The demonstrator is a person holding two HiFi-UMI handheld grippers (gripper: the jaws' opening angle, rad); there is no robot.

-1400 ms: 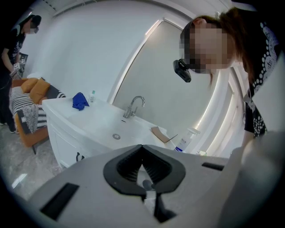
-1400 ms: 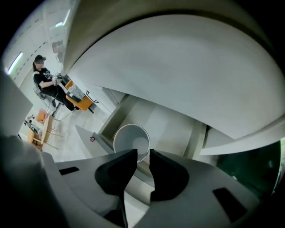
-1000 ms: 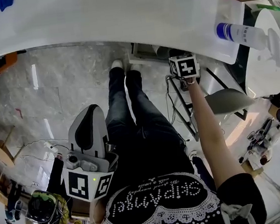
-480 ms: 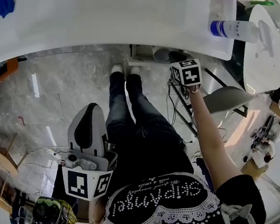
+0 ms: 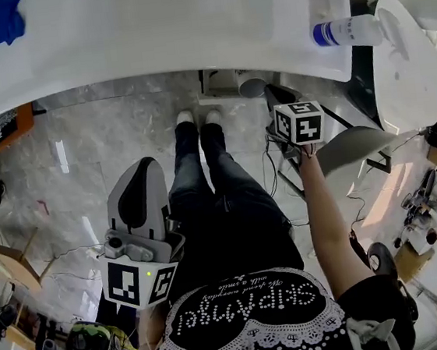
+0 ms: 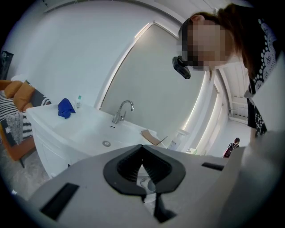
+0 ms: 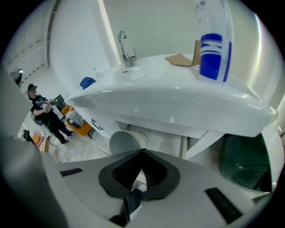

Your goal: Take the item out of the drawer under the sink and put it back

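The sink (image 5: 187,33) is white, the cloth (image 5: 3,20) blue, the bottle (image 5: 343,32) blue-banded.

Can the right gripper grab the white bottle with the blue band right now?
Probably not yet. The right gripper is shut and sits below the rim of the white sink top, with the white bottle with the blue band standing above. Nothing seems to block the way up, though.

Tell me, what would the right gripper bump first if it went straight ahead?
Probably the white round tub under the sink counter, just beyond the right gripper's shut tips; how far off is hard to tell.
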